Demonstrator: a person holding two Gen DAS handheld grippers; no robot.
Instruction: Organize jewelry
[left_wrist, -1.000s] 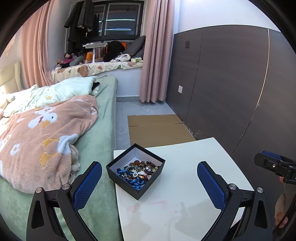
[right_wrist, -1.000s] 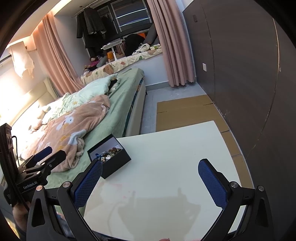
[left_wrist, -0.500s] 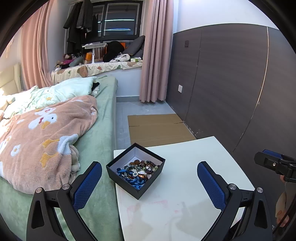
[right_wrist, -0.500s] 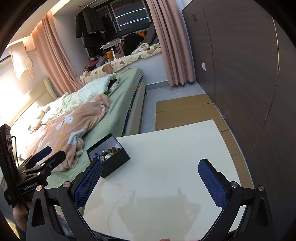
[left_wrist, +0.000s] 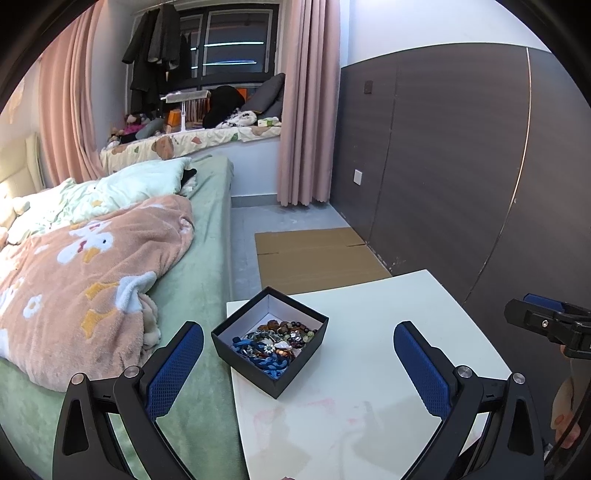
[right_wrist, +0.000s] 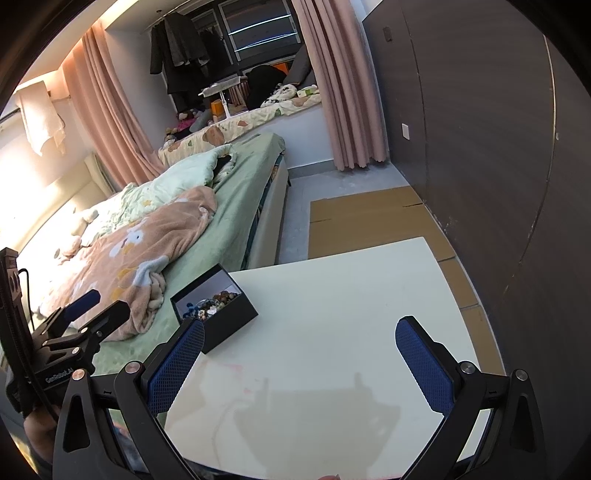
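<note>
A black open box sits at the left edge of a white table. It holds a heap of jewelry: blue chain links, brown and dark beads, a silver piece. My left gripper hangs open above the table's near part, the box between and ahead of its blue pads. In the right wrist view the same box lies just beyond the left pad, and my right gripper is open over bare tabletop. Neither gripper holds anything.
A bed with a pink blanket borders the table's left side. Flat cardboard lies on the floor beyond the table. A dark panelled wall runs along the right. The other gripper shows at the right edge.
Both views have shifted very slightly; the box and jewelry stay put and both grippers remain open.
</note>
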